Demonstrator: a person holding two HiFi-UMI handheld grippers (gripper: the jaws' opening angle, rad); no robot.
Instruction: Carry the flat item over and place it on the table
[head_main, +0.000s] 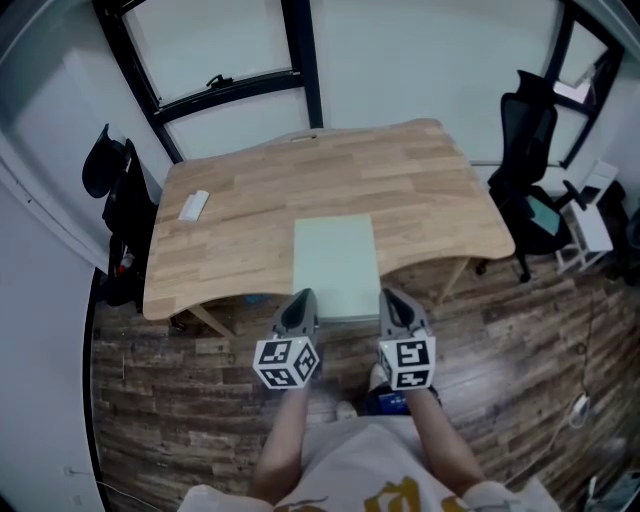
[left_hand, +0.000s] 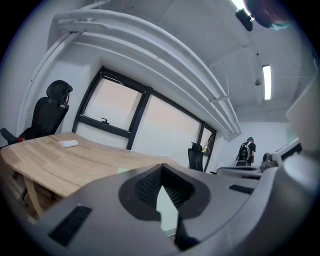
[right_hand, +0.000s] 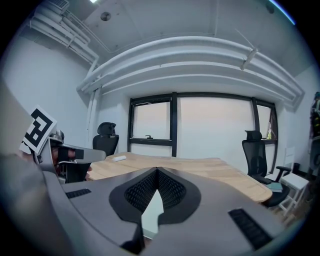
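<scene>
The sheet (head_main: 335, 262) is lying over the table (head_main: 430, 190) at its 6 o'clock edge. Most of it is above the wood and its near end is sticking out past the edge toward you. You are gripping that near end with both tools. The left gripper (head_main: 300, 302) is pinching the corner at 7 o'clock with its jaws closed on the sheet. The right gripper (head_main: 393, 300) is doing the same at 5 o'clock. So the carrying looks nearly finished, and the placing is what is left. You are probably about to push the sheet further toward 12 o'clock, lower it flat, and let go on both sides. Whether its far end is already touching the wood, the views are not showing. A small white thing (head_main: 194, 205) is sitting at 10 o'clock, well apart.
</scene>
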